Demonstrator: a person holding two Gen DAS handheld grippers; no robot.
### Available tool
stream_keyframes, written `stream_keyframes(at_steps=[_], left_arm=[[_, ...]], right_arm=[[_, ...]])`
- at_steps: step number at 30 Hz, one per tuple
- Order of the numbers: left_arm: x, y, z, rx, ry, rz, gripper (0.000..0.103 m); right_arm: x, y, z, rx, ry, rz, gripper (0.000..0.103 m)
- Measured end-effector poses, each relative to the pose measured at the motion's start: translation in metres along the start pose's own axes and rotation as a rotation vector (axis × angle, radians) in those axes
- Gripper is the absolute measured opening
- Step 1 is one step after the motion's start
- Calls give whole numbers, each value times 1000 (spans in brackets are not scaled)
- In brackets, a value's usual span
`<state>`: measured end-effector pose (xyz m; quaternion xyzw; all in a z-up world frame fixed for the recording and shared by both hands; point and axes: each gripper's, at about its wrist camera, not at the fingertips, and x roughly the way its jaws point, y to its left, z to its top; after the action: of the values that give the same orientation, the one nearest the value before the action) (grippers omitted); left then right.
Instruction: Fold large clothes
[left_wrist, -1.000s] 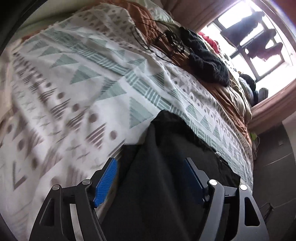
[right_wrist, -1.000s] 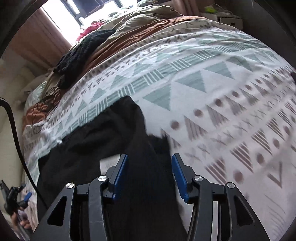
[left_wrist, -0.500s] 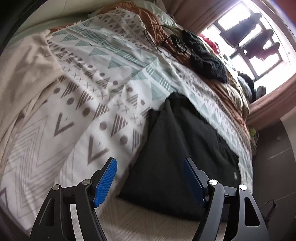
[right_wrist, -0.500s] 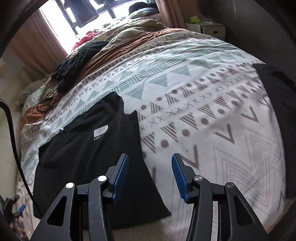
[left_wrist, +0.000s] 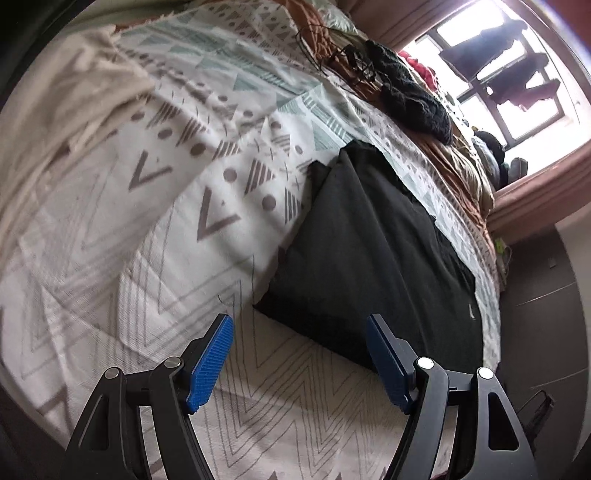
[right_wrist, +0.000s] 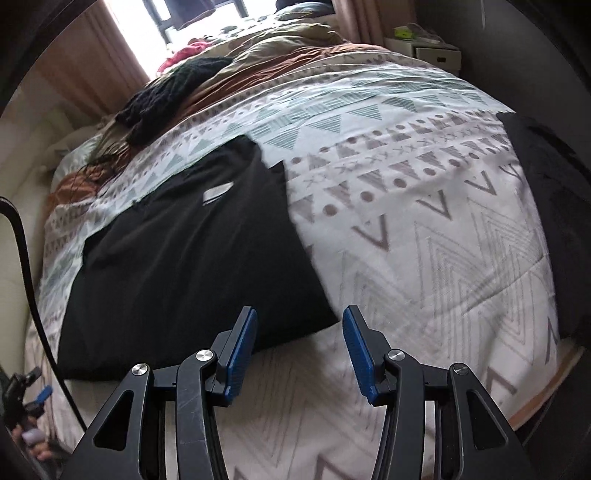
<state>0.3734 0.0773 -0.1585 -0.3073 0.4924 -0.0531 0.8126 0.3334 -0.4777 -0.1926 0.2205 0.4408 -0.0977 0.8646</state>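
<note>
We see bare patterned bedspread (right_wrist: 424, 236) open for passage from 12 to 3 o'clock of the folded black garment (right_wrist: 192, 251), hemmed at 3 o'clock by a second dark garment (right_wrist: 554, 221) and at 11 o'clock by a black knit pile (right_wrist: 170, 88).

left gripper (left_wrist: 299, 363) angles downward, blue-padded jaws spread wide, nothing between them; right gripper (right_wrist: 299, 349) tilts down likewise, jaws parted more narrowly, also empty.
</note>
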Motion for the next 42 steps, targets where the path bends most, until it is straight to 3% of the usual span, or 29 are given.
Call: stream_keyframes(at_steps=[7,10,12,17,24,33,38,42], left_arm=[[22,15,-7,-93,45,-62,73],[31,15,-9,-102,57,-85,69],[40,15,-8,-103,74,-89,61],[49,15,-1,-114,69,-118,59],[58,19,5,-128,62,-136,50],[50,25,5,-170,33,-188,35],[42,25,8,-184,23,-236,34],[48,26,7,-205,39,-216,34]], right_arm=[[-4,32,-15,-91,10,25,49],[0,46,-21,-121,26,47,49],[6,57,-24,-136,50,62,49],[23,94,-33,-196,97,112,49],[41,151,-47,-316,140,169,49],[71,199,-63,-410,178,161,42],[91,208,-60,-416,209,132,36],[102,214,-52,-421,210,132,26]])
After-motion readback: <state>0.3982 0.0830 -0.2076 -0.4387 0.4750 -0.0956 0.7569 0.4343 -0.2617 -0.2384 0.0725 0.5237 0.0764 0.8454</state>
